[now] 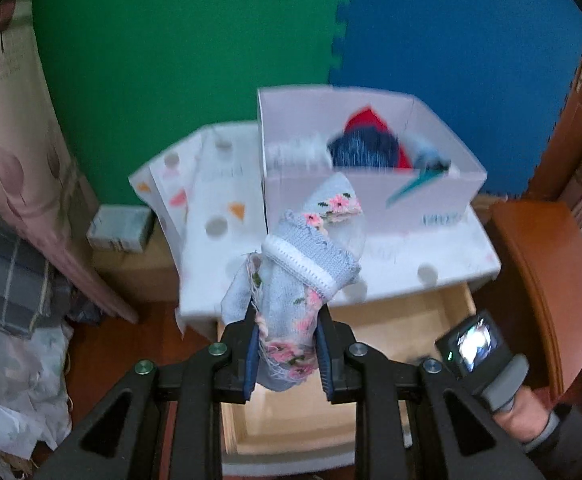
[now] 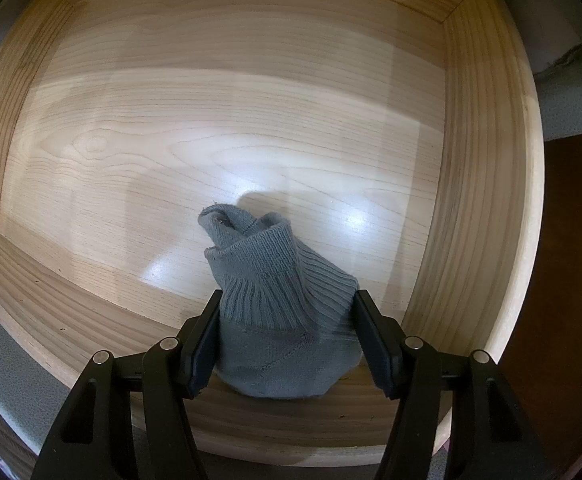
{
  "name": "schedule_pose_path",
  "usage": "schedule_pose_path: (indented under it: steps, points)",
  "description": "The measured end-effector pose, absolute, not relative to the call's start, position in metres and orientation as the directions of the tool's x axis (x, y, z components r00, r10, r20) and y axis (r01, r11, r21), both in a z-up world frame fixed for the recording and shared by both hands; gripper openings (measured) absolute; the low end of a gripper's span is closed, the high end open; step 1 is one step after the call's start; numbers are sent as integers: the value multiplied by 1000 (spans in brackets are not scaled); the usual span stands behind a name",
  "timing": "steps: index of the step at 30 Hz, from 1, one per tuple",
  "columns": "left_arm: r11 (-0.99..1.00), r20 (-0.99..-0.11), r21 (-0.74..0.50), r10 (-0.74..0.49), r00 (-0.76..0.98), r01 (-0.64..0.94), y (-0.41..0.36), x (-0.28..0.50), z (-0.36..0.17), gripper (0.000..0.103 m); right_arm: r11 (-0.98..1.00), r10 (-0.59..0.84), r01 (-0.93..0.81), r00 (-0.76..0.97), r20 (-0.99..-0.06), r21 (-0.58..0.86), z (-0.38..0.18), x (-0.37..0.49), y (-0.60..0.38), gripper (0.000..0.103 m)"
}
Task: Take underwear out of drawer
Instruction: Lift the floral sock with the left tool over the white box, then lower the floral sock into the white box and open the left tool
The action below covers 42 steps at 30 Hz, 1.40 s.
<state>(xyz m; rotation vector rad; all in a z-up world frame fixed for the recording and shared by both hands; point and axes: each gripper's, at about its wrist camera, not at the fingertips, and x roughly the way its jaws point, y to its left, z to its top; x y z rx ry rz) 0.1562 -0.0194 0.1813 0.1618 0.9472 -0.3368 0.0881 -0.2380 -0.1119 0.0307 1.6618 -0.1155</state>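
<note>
In the left wrist view, the left gripper (image 1: 287,354) is clamped on a pale blue knitted garment (image 1: 297,280) with pink flowers and a white band, which stands up between the blue pads, raised above the open wooden drawer (image 1: 403,332). Beyond it a white cabinet top (image 1: 451,248) carries grey dots and orange triangles. On that top stands a white box (image 1: 371,196) with red, dark blue and light blue fabric inside. The wall behind is covered with foam mats, a green mat (image 1: 191,60) on the left and a blue mat (image 1: 451,40) on the right, joined by a toothed seam. A small carton (image 1: 119,226) sits on a low surface left of the cabinet, with pink and checked fabrics piled further left. A brown wooden piece of furniture (image 1: 543,276) stands to the right. At lower right a hand (image 1: 519,416) holds the other gripper's handle, whose small screen is lit.

In the right wrist view, the right gripper (image 2: 287,344) points down into the drawer (image 2: 227,128), jaws closed narrowly on a grey ribbed knitted piece (image 2: 283,308) that bunches between the pads. The drawer floor is pale, glossy wood grain with bright reflections, and the rest of it is bare. Dark brown floor (image 2: 571,280) shows to the right.
</note>
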Motion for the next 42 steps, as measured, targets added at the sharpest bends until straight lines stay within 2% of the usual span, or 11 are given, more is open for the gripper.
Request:
schedule_pose_path:
  steps: [5,15,22,32,35,39,42]
  points:
    - [943,-756,2,-217,617,334,-29,176,211,24,994,-48,89,-95,-994,-57,-112,88,-237,59]
    - [945,-733,31,-199,651,324,-79,248,229,24,995,-44,91,-93,-995,-52,-111,89,-233,60]
    - [957,-785,-16,-190,589,288,-95,302,202,24,995,-43,91,-92,-995,-52,-111,89,-234,60]
    - [964,-842,17,-129,524,266,-108,337,145,25,995,-41,90,-89,-995,-49,-110,89,-235,60]
    - [961,-840,26,-128,527,275,-109,337,140,31,995,-41,91,-89,-995,-49,-110,89,-234,60]
    - [960,-848,59,-96,521,274,-110,336,140,49,995,-42,90,-89,-995,-50,-110,89,-234,60]
    - [962,-850,64,-88,519,267,-109,333,142,52,995,-42,89,-89,-995,-50,-110,89,-235,60]
